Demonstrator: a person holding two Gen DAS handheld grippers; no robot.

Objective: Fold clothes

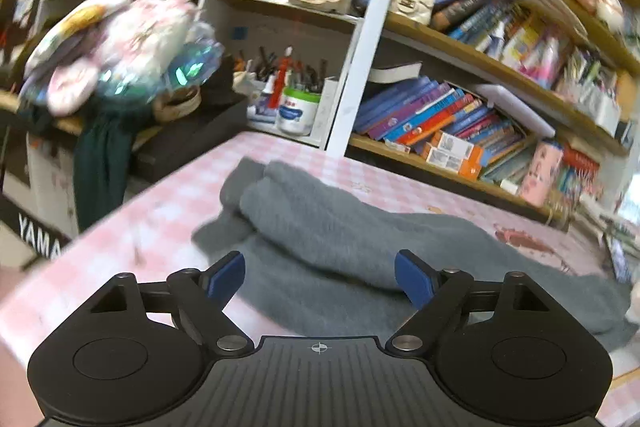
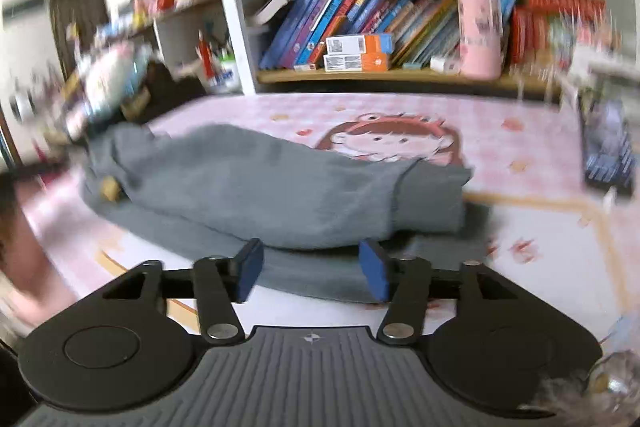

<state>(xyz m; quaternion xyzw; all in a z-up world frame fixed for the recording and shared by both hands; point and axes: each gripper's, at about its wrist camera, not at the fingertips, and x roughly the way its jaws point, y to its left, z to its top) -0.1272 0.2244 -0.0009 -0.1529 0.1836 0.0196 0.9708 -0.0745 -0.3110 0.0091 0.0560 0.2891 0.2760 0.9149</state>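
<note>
I read only "YAMA" in white on the black case [image 1: 34, 233] at left; book titles blur.

left gripper [image 1: 320, 279] tilted a little downward, blue pads [image 1: 226, 277] spread wide, nothing pinched between them. right gripper [image 2: 312, 273] angled down somewhat more steeply, blue pads [image 2: 250, 271] parted about halfway, narrower than the left pair, also pressing on nothing. black finger links on both splayed outward from the ribbed grey bodies.
</note>
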